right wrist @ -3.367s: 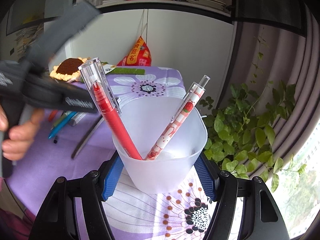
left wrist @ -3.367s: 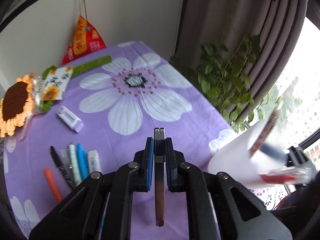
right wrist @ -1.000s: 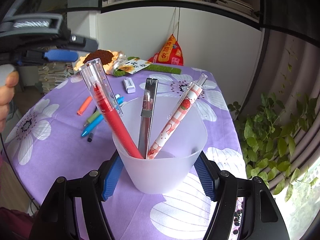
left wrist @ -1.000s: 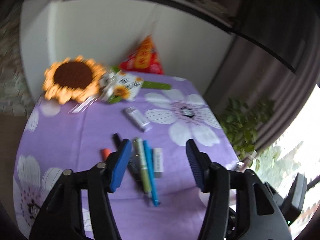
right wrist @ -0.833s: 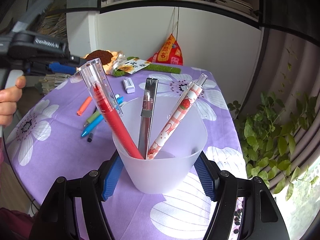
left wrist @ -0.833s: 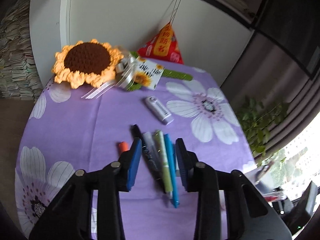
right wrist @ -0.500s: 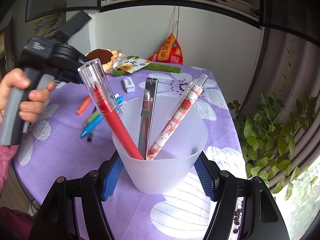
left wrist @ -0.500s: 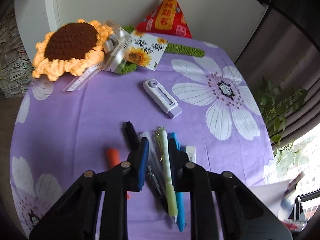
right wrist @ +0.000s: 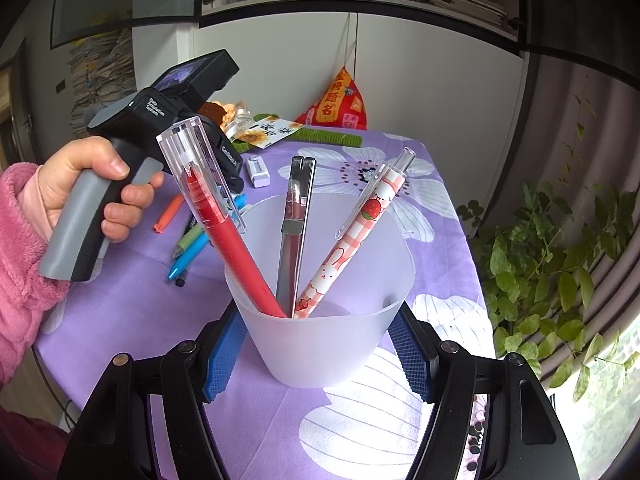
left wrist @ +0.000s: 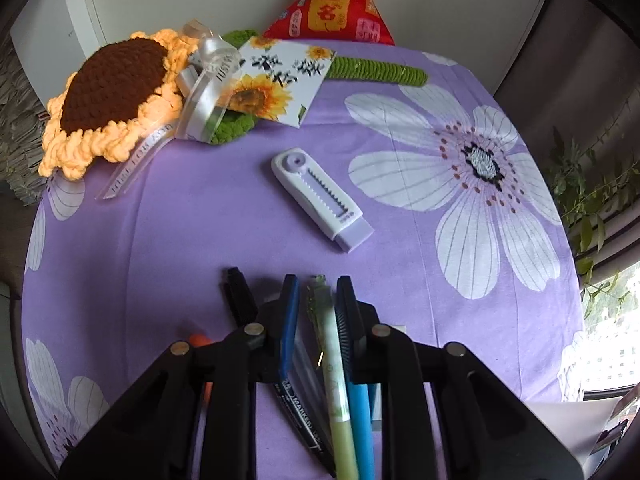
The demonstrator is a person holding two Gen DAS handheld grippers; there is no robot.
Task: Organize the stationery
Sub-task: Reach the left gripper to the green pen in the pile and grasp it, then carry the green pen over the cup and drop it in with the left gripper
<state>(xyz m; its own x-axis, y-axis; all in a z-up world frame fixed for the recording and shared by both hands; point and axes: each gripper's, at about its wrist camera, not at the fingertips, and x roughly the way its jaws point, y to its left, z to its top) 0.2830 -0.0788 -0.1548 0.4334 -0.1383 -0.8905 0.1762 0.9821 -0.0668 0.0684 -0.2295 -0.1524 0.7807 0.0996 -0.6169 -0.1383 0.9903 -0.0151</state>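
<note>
Now bracketing the green pen (left wrist: 334, 356) with left gripper (left wrist: 317, 300), jaws narrowed but not visibly clamping yet. Lying beside it on the purple cloth (left wrist: 192, 240): black marker (left wrist: 298, 408), blue pen (left wrist: 360, 420). Clamping the frosted cup (right wrist: 324, 320) in right gripper (right wrist: 320, 354), three items already inside. Next, probably: closing squarely on the green pen alone, lifting clear of neighbours.

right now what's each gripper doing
left gripper: part open, straddling the green pen, not clamped yet
right gripper: shut on the frosted cup
</note>
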